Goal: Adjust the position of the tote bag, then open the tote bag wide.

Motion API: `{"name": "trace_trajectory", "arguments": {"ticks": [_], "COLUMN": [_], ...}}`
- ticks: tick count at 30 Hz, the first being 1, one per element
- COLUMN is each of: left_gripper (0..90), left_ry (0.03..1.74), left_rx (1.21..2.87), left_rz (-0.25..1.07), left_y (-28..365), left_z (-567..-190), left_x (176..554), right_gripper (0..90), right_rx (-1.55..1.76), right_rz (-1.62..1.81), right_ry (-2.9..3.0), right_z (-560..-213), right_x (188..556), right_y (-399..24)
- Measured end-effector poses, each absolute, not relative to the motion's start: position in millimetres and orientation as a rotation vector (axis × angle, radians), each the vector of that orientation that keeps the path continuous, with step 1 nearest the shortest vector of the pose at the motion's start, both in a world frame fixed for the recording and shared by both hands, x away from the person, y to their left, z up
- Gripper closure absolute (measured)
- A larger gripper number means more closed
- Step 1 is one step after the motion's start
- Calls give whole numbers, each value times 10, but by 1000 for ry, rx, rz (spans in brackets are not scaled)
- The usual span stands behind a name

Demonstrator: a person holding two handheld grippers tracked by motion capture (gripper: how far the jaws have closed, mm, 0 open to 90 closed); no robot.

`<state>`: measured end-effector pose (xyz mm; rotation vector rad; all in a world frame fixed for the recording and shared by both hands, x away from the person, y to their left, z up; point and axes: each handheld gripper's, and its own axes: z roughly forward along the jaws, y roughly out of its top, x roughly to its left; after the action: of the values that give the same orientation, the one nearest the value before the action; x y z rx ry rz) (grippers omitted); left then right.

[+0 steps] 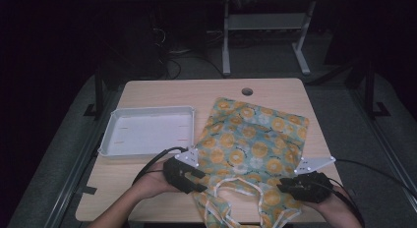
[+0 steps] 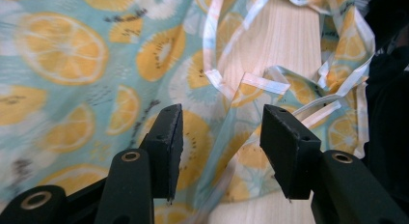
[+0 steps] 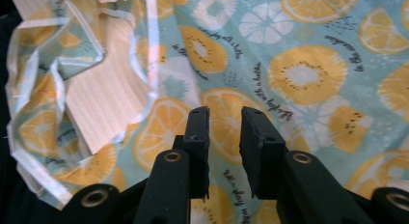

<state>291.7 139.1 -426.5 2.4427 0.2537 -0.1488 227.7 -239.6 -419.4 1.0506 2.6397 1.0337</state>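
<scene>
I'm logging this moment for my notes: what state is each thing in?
Fruit-print apron: spread flat on the table, straps crumpled at the near edge.
White tray: upright, empty.
Left tool: open, nothing gripped, over the apron.
Right tool: open, narrower gap, nothing gripped.

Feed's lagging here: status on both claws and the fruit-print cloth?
Left claw open, nothing gripped. Right claw open narrower, empty. Fruit-print cloth flat on table, straps bunched at near edge. White tray off to the left, not in the way.
</scene>
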Motion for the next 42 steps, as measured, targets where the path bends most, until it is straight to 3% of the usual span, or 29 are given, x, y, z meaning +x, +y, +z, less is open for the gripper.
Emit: {"name": "trace_trajectory", "arguments": {"ticks": [2, 4, 8, 16, 28, 35, 39, 42], "left_gripper": [524, 607, 900, 900, 900, 900, 900, 900], "left_ry": [227, 223, 226, 287, 351, 384, 394, 386], "left_rx": [2477, 2504, 2512, 2425, 2362, 2358, 2358, 2360], "left_rz": [-133, -115, -139, -125, -109, -139, -143, -140], "left_y": [1336, 1300, 1292, 1229, 1320, 1358, 1356, 1361], "left_z": [-4318, -4349, -4325, -4228, -4205, -4243, -4259, -4252], "left_x": [2906, 2904, 2932, 3023, 3094, 3122, 3129, 3128], "right_gripper": [701, 673, 622, 550, 553, 658, 884, 894], "right_rx": [1047, 1043, 1024, 964, 892, 839, 818, 821], "right_rz": [1037, 1051, 1101, 1135, 1029, 903, 879, 887], "right_ry": [2642, 2642, 2656, 2685, 2839, 2887, 2907, 2915], "right_z": [-4193, -4184, -4153, -4150, -4358, -4486, -4517, -4512], "right_x": [2267, 2263, 2249, 2098, 1977, 1977, 1980, 1990], "right_y": [-2390, -2388, -2377, -2347, -2159, -2114, -2108, -2132]}}
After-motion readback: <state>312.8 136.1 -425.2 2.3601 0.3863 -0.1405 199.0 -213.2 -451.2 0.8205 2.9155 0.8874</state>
